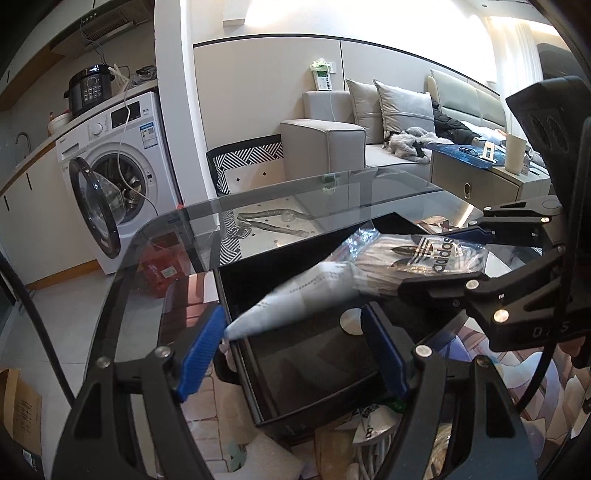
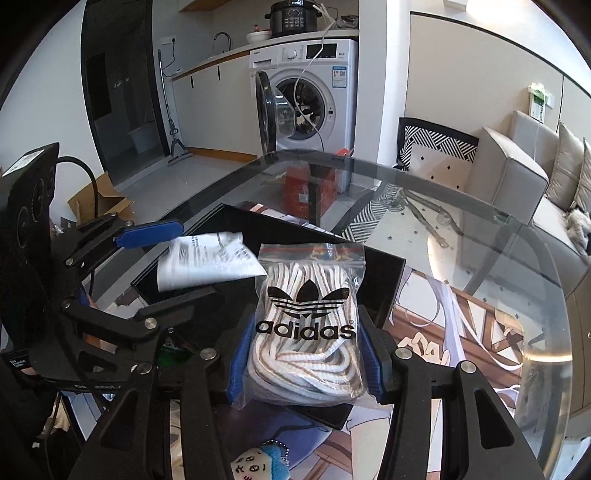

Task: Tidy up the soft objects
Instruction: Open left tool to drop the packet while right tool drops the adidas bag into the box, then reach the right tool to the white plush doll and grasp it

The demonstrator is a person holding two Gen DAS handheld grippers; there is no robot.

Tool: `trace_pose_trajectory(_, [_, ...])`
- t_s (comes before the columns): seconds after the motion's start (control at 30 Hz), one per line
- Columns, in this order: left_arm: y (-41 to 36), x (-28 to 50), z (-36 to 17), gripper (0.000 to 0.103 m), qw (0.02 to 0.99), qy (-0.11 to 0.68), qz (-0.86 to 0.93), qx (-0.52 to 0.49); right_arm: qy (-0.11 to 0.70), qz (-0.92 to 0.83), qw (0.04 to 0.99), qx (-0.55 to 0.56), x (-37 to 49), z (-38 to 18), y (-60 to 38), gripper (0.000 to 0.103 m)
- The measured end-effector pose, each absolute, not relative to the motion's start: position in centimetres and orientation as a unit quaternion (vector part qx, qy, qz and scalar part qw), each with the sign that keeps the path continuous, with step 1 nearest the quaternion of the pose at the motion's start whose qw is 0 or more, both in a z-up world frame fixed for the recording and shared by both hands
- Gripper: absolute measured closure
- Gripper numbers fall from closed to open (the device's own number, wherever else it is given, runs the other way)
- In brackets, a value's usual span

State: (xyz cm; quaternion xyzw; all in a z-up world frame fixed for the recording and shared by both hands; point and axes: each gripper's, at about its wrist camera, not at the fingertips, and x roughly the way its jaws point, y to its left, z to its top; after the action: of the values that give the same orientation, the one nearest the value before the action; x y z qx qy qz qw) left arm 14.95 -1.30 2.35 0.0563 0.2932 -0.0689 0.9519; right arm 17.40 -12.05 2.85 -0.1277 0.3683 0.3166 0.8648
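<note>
The right gripper point(image 2: 303, 363) is closed on a clear zip bag of laces point(image 2: 308, 325) printed "adidas", held over the black box point(image 2: 384, 280). The left gripper point(image 1: 295, 354) hangs wide open above the box, one pad point(image 1: 201, 354) touching a folded white paper point(image 1: 291, 302); its print is unreadable.

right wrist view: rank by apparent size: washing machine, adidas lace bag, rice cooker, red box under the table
1. adidas lace bag, held in the right gripper close to the lens, so nearness inflates it
2. washing machine
3. red box
4. rice cooker, partly cut off at the top edge
</note>
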Motion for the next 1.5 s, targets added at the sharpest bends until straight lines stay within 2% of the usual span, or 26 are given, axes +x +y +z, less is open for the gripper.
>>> trace_pose_trajectory(0.13, [-0.8,15.2,2.4,0.023,0.948,0.305,-0.083,0.041,0.369,0.323,0.86,-0.143,16.6,2.6,-11.7,0.038])
trace_pose_trajectory(0.47, [-1.3,13.8,2.7,0.021,0.941,0.314,-0.115,0.041,0.39,0.323,0.851,-0.139,15.1,2.8,-13.3,0.037])
trace_pose_trajectory(0.57, [-1.5,13.2,2.9,0.019,0.942,0.312,-0.119,0.041,0.368,0.32,0.861,-0.145,14.3,3.3,-14.0,0.022])
trace_pose_trajectory(0.67, [-1.5,12.2,3.5,0.019,0.945,0.303,-0.116,0.039,0.314,0.306,0.889,-0.134,12.9,4.5,-15.3,0.017])
trace_pose_trajectory(0.7, [-1.4,11.8,3.8,0.018,0.946,0.299,-0.118,0.037,0.304,0.303,0.894,-0.129,12.6,4.9,-15.6,0.013])
trace_pose_trajectory(0.77, [-1.3,10.5,4.7,0.01,0.95,0.285,-0.122,0.032,0.282,0.295,0.905,-0.117,11.6,5.8,-16.5,0.004])
trace_pose_trajectory(0.8, [-1.2,9.8,5.2,0.001,0.953,0.276,-0.119,0.03,0.271,0.293,0.91,-0.109,10.9,6.3,-16.9,0.002])
trace_pose_trajectory(1.07, [0.7,5.0,7.7,0.0,0.967,0.238,-0.091,0.002,0.242,0.286,0.925,-0.069,5.3,7.8,-19.0,0.0])
trace_pose_trajectory(1.5, [0.7,0.0,7.9,0.0,0.972,0.224,-0.072,0.025,0.256,0.293,0.919,-0.06,1.6,7.0,-18.6,0.0])
